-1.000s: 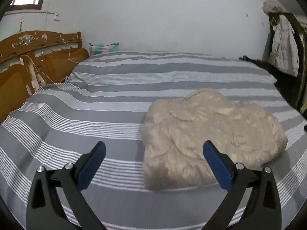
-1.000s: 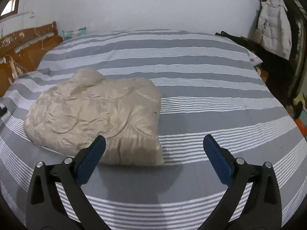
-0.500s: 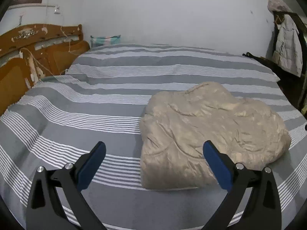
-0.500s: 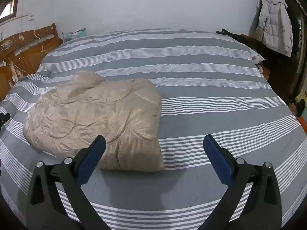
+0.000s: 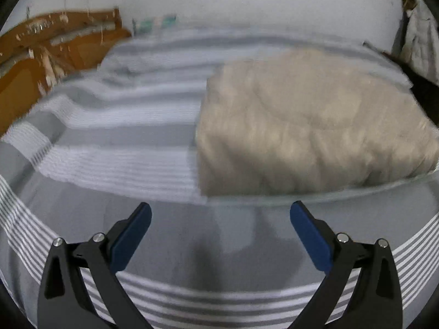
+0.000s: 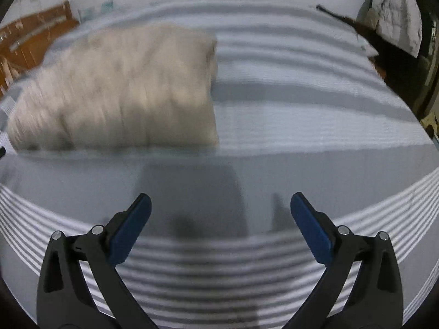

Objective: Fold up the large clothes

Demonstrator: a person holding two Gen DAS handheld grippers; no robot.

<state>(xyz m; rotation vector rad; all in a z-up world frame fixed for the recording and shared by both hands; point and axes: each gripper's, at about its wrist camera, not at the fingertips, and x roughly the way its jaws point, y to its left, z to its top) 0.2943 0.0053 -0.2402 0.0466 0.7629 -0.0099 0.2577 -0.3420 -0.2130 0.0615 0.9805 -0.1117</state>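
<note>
A beige puffy garment (image 5: 307, 126) lies folded into a thick bundle on the grey and white striped bed (image 5: 115, 137). In the left wrist view it fills the upper right; in the right wrist view the bundle (image 6: 120, 87) is at the upper left. My left gripper (image 5: 219, 227) is open and empty, low over the sheet just in front of the bundle's near edge. My right gripper (image 6: 219, 219) is open and empty, low over the sheet in front of the bundle's right corner. Both views are motion-blurred.
A wooden headboard (image 5: 41, 54) runs along the left side of the bed. A white coat (image 6: 395, 13) hangs on a dark rack at the far right. A white wall stands behind the bed.
Both grippers have dropped lower and tilted toward the sheet, so the bundle now sits higher in each view. Their jaws stay open. The bundle has not moved.
</note>
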